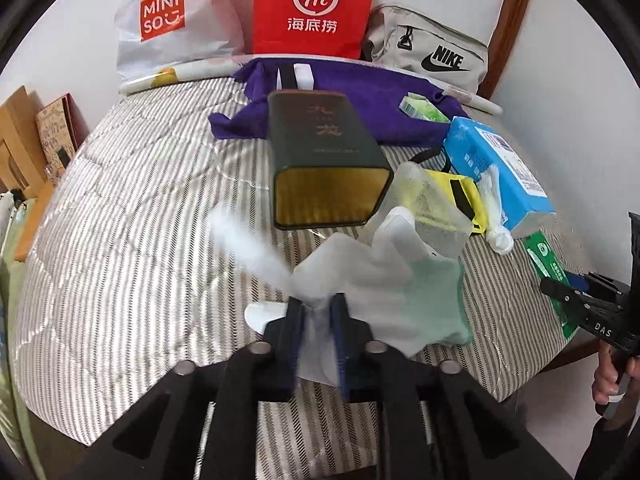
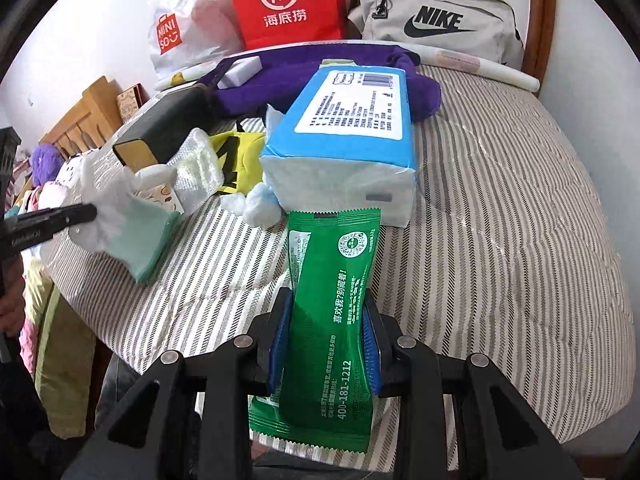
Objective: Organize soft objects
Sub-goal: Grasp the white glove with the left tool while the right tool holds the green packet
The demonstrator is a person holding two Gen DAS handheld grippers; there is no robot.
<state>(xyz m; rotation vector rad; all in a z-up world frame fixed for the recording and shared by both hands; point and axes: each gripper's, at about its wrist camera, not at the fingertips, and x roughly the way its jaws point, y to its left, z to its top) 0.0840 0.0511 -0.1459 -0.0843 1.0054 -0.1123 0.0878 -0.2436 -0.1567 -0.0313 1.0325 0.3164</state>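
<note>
My left gripper (image 1: 318,310) is shut on a white sock with a mint-green cuff (image 1: 424,300), which bunches between the blue pads and hangs blurred just above the striped quilt (image 1: 140,208). The right wrist view has that sock (image 2: 136,232) at the far left, pinched by the left gripper (image 2: 78,214). My right gripper (image 2: 328,312) is shut on a long green foil packet (image 2: 332,272), gripped across its middle, its far end near a blue tissue pack (image 2: 348,128). The right gripper (image 1: 576,300) and the packet (image 1: 546,264) also show at the left wrist view's right edge.
A dark green tin (image 1: 324,152) lies open-ended beside a clear pouch (image 1: 430,204), a yellow item (image 1: 460,196) and the tissue pack (image 1: 500,168). A purple cloth (image 1: 360,96) lies behind. A Miniso bag (image 1: 168,20), red bag (image 1: 316,8) and Nike bag (image 1: 436,52) line the back.
</note>
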